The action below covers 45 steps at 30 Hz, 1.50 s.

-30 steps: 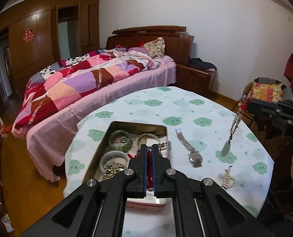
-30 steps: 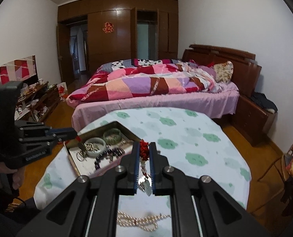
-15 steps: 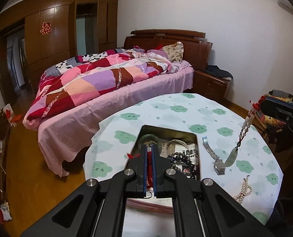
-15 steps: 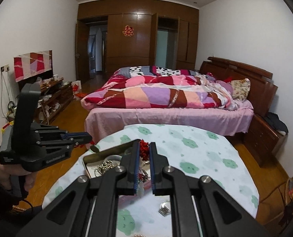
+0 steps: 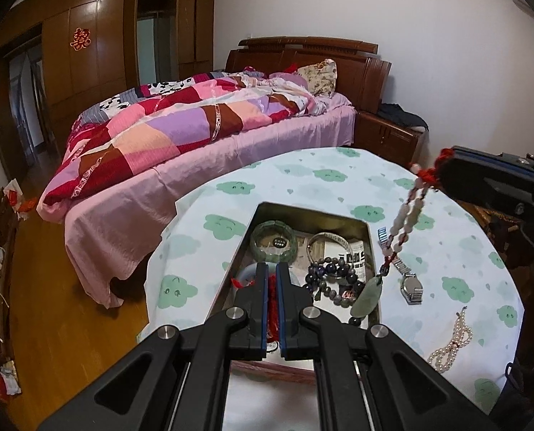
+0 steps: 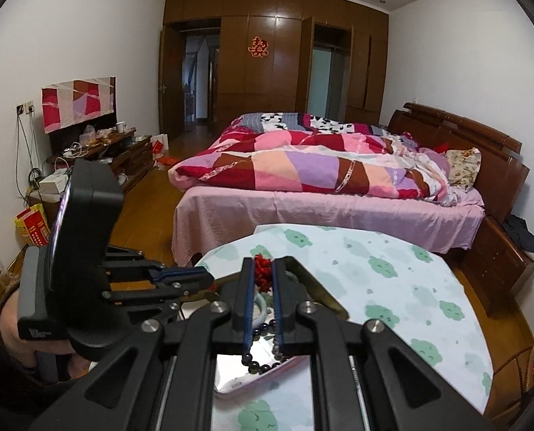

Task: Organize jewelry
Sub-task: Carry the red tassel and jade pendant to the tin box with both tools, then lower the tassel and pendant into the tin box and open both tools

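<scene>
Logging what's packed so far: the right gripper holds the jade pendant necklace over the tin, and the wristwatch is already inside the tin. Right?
Not quite. The left wrist view shows the wristwatch lying on the tablecloth beside the tin, not inside it. The right gripper does hold the jade pendant necklace over the tin.

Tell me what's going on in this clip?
A person with a gripper in each hand is sorting jewelry into a metal tin on the round table. The right gripper pinches the red knot of a jade pendant necklace, which dangles over the tin's right edge. The left gripper is shut on a red cord above the tin. A watch and pearl strand lie on the cloth.
</scene>
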{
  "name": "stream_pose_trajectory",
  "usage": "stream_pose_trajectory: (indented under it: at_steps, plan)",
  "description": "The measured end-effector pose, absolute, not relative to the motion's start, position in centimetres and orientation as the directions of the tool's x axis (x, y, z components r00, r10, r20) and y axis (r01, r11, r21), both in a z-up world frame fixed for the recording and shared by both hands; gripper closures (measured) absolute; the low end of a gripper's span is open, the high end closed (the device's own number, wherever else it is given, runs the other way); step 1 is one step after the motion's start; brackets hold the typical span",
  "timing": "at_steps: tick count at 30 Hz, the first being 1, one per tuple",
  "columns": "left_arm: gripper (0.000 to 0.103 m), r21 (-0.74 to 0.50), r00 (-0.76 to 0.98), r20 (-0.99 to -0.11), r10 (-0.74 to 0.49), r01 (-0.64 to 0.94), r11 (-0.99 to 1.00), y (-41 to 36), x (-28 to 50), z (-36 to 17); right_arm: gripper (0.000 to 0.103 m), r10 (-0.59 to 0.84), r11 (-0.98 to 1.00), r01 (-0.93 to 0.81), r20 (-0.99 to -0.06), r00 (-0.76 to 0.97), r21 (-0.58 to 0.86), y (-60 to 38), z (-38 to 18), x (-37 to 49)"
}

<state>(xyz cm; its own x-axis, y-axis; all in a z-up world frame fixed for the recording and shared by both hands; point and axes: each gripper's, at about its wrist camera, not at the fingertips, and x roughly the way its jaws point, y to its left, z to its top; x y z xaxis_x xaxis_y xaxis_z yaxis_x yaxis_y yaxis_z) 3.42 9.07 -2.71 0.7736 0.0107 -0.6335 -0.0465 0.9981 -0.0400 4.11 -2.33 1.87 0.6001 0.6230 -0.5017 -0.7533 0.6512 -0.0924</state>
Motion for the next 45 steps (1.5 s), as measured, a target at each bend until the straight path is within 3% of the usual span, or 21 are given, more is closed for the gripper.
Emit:
stream_pose_trajectory:
  at_steps: [31,37,38,39,41,42,44,45]
  plan:
    - [0.099,-0.041,0.697,-0.717,0.013,-0.060,0.997,9.5,5.4,-7.0,0.092,0.568,0.652,-0.758,-0.649,0.507,-0.021,-0.3,-4.5,5.9]
    - [0.098,-0.030,0.691,-0.723,0.016,-0.055,0.998,9.2,5.7,-7.4,0.086,0.549,0.659,-0.752,-0.682,0.482,-0.001,-0.6,-6.0,6.5]
    - [0.096,-0.024,0.689,-0.724,0.024,-0.060,0.998,9.2,5.7,-7.4,0.080,0.546,0.662,-0.750,-0.683,0.485,-0.003,-0.7,-6.1,6.6]
    - [0.095,-0.025,0.688,-0.725,0.025,-0.062,0.998,9.3,5.7,-7.5,0.067,0.545,0.665,-0.747,-0.684,0.485,0.000,-0.9,-6.2,6.6]
    - [0.079,-0.029,0.685,-0.728,0.024,-0.066,0.997,9.4,5.7,-7.6,0.051,0.547,0.674,-0.738,-0.680,0.488,0.013,-1.4,-6.2,6.8]
    - [0.073,-0.025,0.689,-0.724,0.031,-0.072,0.997,9.4,5.7,-7.5,0.051,0.547,0.679,-0.734,-0.676,0.493,0.014,-1.5,-6.1,6.8]
    - [0.046,-0.018,0.698,-0.715,0.048,-0.087,0.996,9.5,5.5,-7.3,0.050,0.539,0.687,-0.727,-0.675,0.504,0.006,-1.7,-6.0,6.8]
    - [0.044,-0.018,0.708,-0.704,0.051,-0.090,0.996,9.5,5.4,-7.0,0.047,0.536,0.693,-0.721,-0.673,0.510,0.005,-2.0,-5.9,6.8]
